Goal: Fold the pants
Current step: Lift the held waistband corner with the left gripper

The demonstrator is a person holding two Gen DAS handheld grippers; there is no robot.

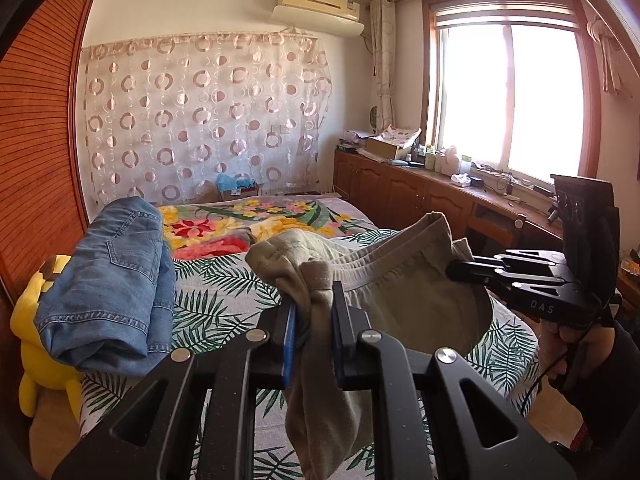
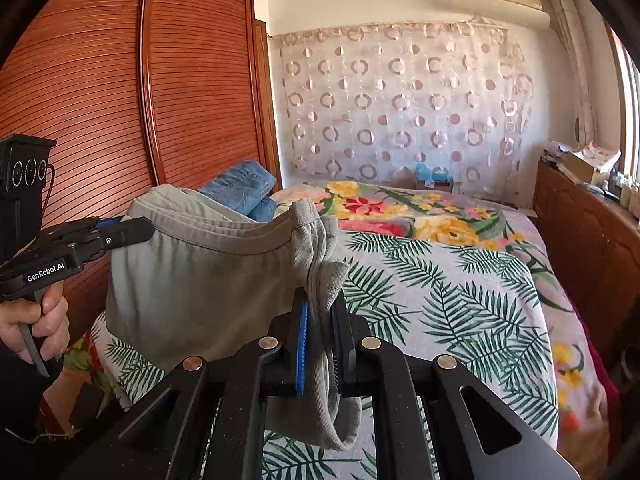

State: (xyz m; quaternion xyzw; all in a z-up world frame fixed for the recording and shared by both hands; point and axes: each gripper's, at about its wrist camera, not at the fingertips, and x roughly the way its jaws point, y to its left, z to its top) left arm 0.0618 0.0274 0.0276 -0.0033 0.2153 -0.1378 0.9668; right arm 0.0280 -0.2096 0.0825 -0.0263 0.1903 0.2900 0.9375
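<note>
Holding khaki pants point(image 1: 400, 292) aloft, left tool point(image 1: 314, 308), right tool point(image 2: 320, 312), both clamped

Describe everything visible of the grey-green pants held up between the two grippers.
The grey-green knit pants, soft cotton-like fabric with a ribbed elastic waistband, hang above the leaf-print bedspread. The left gripper and right gripper each pinch a bunched waistband end, so the band sags between them. The cloth below drapes loosely; the legs are out of view.

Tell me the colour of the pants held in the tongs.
Greyish khaki pants, plain, clearest in the right wrist view.
</note>
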